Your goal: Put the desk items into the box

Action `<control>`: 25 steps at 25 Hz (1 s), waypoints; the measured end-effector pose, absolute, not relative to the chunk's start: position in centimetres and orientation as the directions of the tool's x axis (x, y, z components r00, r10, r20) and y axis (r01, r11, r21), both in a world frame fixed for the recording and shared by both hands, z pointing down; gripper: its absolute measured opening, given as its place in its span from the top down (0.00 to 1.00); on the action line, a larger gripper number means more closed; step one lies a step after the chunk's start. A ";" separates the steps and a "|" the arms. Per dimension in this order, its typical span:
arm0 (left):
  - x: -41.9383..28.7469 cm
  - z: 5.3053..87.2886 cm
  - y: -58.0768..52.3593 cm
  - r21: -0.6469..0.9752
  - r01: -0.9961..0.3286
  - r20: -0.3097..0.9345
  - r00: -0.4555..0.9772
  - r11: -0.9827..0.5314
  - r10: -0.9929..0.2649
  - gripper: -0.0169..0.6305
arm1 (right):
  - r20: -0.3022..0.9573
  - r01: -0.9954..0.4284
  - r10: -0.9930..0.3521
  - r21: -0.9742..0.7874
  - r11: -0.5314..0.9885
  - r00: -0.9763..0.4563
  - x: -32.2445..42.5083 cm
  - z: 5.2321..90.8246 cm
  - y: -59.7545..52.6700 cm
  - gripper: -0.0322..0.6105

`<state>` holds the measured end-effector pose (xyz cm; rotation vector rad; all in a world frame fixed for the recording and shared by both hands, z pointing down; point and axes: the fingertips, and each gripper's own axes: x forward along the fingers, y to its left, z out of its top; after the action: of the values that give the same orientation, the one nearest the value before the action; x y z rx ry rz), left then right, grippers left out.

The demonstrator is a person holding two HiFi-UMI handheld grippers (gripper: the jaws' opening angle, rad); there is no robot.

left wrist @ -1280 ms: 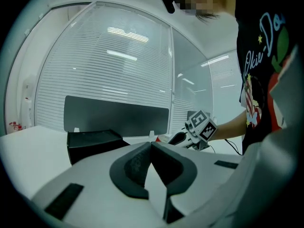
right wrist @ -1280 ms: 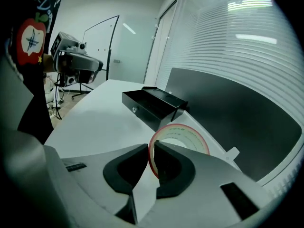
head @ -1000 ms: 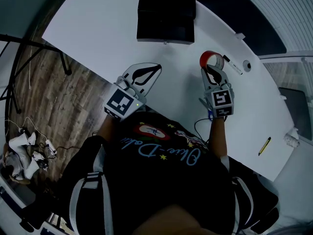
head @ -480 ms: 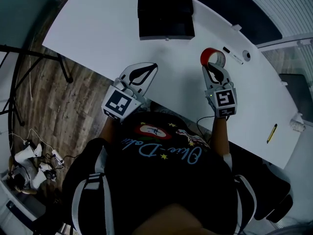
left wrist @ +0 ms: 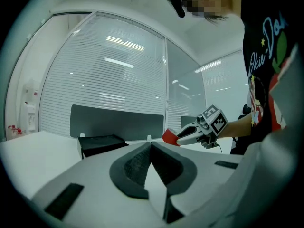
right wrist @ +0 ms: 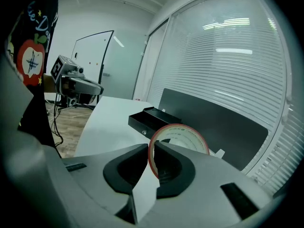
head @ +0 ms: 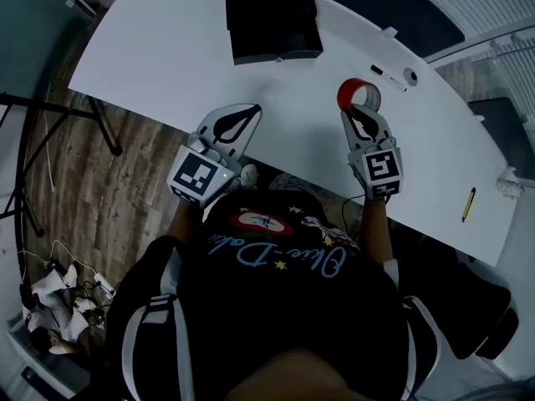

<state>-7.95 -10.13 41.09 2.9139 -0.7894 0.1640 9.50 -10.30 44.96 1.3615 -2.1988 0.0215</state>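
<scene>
A red tape roll (head: 356, 93) stands upright between the jaws of my right gripper (head: 361, 114), which is shut on its rim and holds it above the white desk (head: 159, 53). The right gripper view shows the roll (right wrist: 183, 136) pinched between the pads. The black open box (head: 272, 19) lies at the desk's far side, left of the roll; it also shows as the box (right wrist: 153, 119) ahead of the right gripper. My left gripper (head: 249, 111) hovers over the near desk edge, jaws shut with nothing between them; its tips (left wrist: 150, 144) meet.
A marker pen (head: 380, 72) and a small round item (head: 410, 76) lie beyond the roll. A yellow pencil (head: 468, 205) and a small white object (head: 506, 182) sit far right. A dark partition (left wrist: 116, 120) runs behind the desk. Wooden floor and cables lie left.
My right gripper has risen with the tape roll, drawing away from the marker pen. My left gripper has drifted slightly forward over the desk edge, still shut.
</scene>
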 end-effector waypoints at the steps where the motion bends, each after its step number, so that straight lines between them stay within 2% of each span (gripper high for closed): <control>1: -8.0 41.0 -10.0 0.091 -0.518 0.126 0.853 -0.851 -0.506 0.98 | 0.453 -0.831 -0.823 0.264 0.490 -0.342 9.6 44.9 -9.9 0.88; 7: -7.3 40.3 -9.4 0.085 -0.573 0.128 0.817 -0.815 -0.562 0.98 | 0.473 -0.805 -0.798 0.263 0.533 -0.374 10.6 44.5 -8.5 0.88; 12: -6.4 40.1 -7.7 0.085 -0.581 0.135 0.811 -0.809 -0.569 0.98 | 0.437 -0.801 -0.794 0.229 0.553 -0.423 10.5 44.3 -7.8 0.88; 16: -7.6 40.6 -6.0 0.062 -0.630 0.164 0.771 -0.774 -0.615 0.98 | 0.459 -0.752 -0.759 0.251 0.609 -0.461 9.8 45.1 -7.6 0.88; 25: -10.2 40.8 -3.4 0.016 -0.742 0.204 0.658 -0.670 -0.725 0.98 | 0.411 -0.697 -0.710 0.214 0.685 -0.572 7.3 45.5 -8.5 0.88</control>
<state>-10.22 -3.39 40.85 2.7704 -1.2293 0.2755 7.29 -8.53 45.53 1.0873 -2.4285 -0.0389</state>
